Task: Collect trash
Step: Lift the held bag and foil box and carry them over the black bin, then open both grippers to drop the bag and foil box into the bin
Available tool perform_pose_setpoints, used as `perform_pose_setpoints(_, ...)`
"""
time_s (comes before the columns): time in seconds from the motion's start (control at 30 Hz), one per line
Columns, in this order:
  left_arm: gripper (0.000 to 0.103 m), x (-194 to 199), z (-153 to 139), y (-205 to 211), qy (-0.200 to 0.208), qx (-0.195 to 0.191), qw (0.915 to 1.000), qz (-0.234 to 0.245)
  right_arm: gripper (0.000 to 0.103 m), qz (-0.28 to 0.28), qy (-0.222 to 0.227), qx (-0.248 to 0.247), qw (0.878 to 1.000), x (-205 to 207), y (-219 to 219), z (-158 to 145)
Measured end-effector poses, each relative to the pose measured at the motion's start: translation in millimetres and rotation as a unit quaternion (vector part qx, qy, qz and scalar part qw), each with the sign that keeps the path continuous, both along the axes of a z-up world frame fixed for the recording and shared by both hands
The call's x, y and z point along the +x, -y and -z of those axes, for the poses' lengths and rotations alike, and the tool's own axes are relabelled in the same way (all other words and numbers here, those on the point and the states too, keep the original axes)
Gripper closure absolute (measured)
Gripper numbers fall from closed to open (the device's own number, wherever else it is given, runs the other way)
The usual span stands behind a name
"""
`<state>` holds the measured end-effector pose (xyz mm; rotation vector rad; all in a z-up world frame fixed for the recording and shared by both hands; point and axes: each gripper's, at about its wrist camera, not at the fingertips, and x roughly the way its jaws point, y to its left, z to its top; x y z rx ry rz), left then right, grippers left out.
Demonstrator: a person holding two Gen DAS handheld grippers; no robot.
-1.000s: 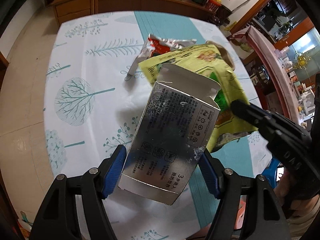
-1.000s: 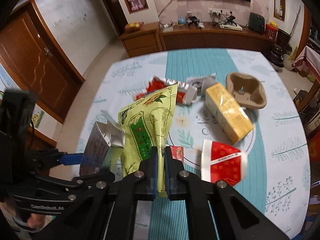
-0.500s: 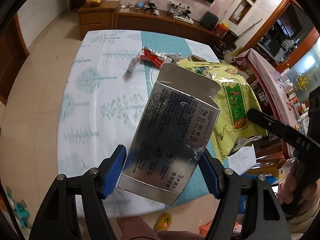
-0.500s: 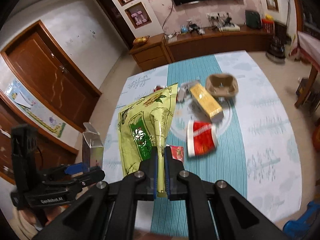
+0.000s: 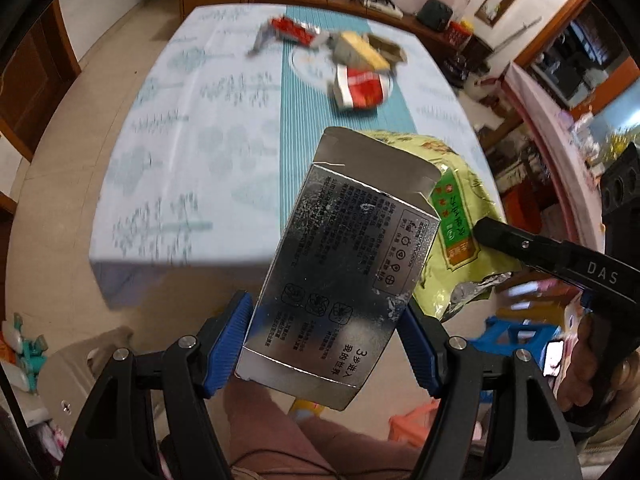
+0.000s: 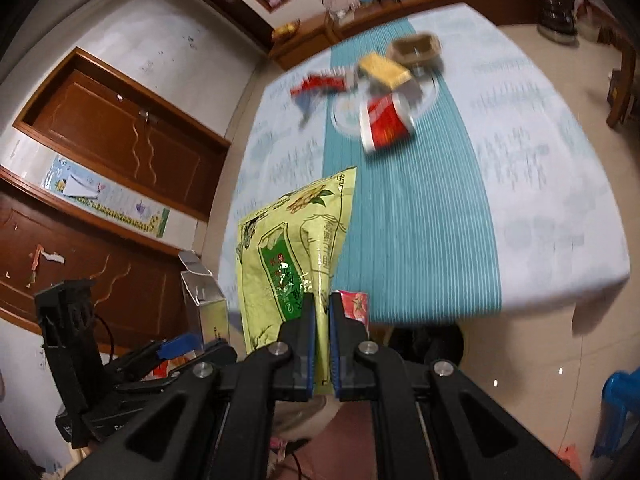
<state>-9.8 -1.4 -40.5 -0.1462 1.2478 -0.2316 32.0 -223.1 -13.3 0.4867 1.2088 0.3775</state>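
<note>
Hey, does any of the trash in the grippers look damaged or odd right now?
Yes. The silver carton in the left gripper has its top flap hanging open. The yellow-green snack bag pinched in the right gripper is crumpled, torn end showing foil.

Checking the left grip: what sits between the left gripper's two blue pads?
The silver box, clamped by the left gripper in the left wrist view.
</note>
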Motion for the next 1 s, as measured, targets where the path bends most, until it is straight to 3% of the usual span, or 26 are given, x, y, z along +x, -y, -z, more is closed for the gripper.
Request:
perform_pose_setpoints(0.23,0.033,-28,23,11,-0.03,0.025,0.9987,0.033,0.098,0.005,-0.065,0.014,0.998,-50,4,42)
perform_pose_setpoints(0.47,0.033,-42,81,23,-0.068,0.044,0.9932,0.084,0.098,0.029,-0.125,0.011,0.992,-82,-6,94)
perform_pose_setpoints(0.57,0.033,-49,124,26,-0.092,0.052,0.9895,0.099,0.098,0.042,-0.153,0.002,0.987,-92,-12,130)
perform_pose_setpoints(0.73,0.033,-49,207,26,-0.133,0.071,0.9828,0.107,0.098,0.083,-0.202,0.004,0.976,-97,-14,216)
perform_pose_setpoints(1.0,0.033,-16,328,23,-0.16,0.086,0.9799,0.083,0.097,0.156,-0.265,0.017,0.951,-84,-3,353)
